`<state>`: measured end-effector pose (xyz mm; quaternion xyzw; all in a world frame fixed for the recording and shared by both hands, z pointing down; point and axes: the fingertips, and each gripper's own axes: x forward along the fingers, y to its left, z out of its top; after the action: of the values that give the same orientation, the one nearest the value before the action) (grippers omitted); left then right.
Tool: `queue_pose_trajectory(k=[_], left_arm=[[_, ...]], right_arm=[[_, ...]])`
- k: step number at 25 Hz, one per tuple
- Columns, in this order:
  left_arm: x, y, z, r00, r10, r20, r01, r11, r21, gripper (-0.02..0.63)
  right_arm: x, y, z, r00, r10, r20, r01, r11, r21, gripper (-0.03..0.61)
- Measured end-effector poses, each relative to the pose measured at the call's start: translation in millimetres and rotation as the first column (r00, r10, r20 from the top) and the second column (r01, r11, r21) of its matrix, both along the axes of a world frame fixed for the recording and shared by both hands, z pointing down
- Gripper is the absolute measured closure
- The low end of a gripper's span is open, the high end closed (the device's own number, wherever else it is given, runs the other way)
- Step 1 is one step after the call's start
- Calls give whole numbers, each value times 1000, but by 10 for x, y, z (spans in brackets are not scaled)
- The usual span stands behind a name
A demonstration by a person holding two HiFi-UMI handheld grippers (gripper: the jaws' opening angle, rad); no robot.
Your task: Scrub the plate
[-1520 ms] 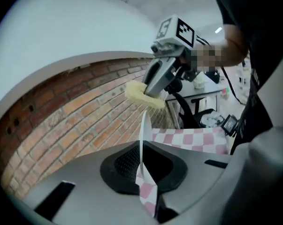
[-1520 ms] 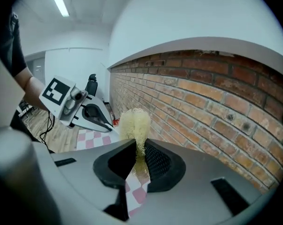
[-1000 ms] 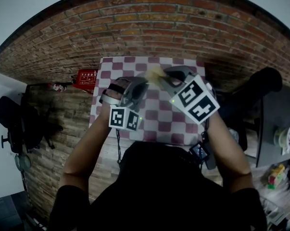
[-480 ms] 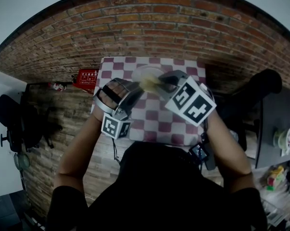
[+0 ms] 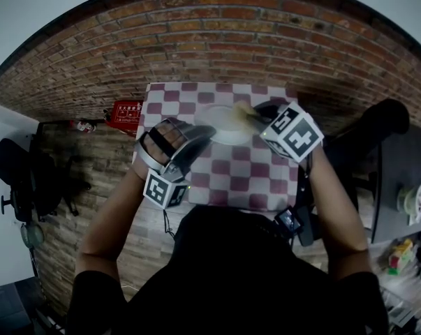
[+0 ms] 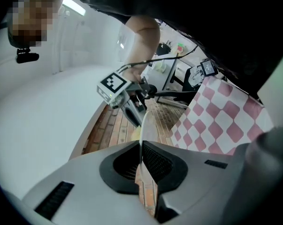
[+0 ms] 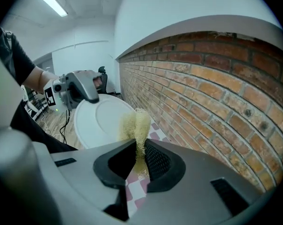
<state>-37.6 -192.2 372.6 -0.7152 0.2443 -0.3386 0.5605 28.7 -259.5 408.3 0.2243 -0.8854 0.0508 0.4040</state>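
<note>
Plate [image 5: 220, 123]: white and round, raised over the desk and tilted. Face turned toward the right gripper, thin edge toward the left gripper. Cannot tell whether its lower rim touches the desk.

Left gripper [image 6: 141, 159]: at the plate's near-left rim in the head view. Jaws clamped on that rim, pads pinching the thin edge from both sides.

Right gripper [image 7: 139, 157]: at the plate's right side, angled down toward its face. Jaws clamped on the sponge.

Sponge [image 7: 135, 124]: pale yellow and fibrous, folded between the right jaws and sticking out past them. Over the plate's right-hand edge, touching the face or just off it; cannot tell which.

Desk [image 5: 266, 180]: directly under the plate, covered with a pink-and-white chequered cloth. Bare cloth on the near side of the plate, between the two grippers.

Brick wall [image 7: 211, 93]: beyond the plate, running along the desk's far edge, close to the plate's right in the right gripper view.

Red box [image 5: 126, 114]: left of the plate and well apart from it, off the desk, low against the brick wall, with white print on its face.

Floor [image 5: 91, 166]: brown, in narrow strips, left of the plate beyond the desk's side edge.
</note>
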Motion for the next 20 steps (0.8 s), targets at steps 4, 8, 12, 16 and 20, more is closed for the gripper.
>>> queue_pose_trajectory(k=[4,8,12,16,20], left_arm=[[197,189,-103,996,83,-15,-83,997,10,594],[411,384,-129,986,168,9,-168,985,25,594],[564,467,-143,977,213,11,-213,977,20,594],[595,446,-113,977,213,9,-213,977,6,594],[523,372,-81,983,184,15,-185,983,7,595]], right_arm=[[79,-123,113,1000,14,-24,-14,1000,-20,529],[-52,-138,88,999,-21,-33,21,1000,-12,529],[-326,-17,-86,997,-83,-10,83,997,-2,529],[-581,197,-345,986,-159,46,159,987,10,528],[-660,415,-596,974,-195,112,195,981,17,528]])
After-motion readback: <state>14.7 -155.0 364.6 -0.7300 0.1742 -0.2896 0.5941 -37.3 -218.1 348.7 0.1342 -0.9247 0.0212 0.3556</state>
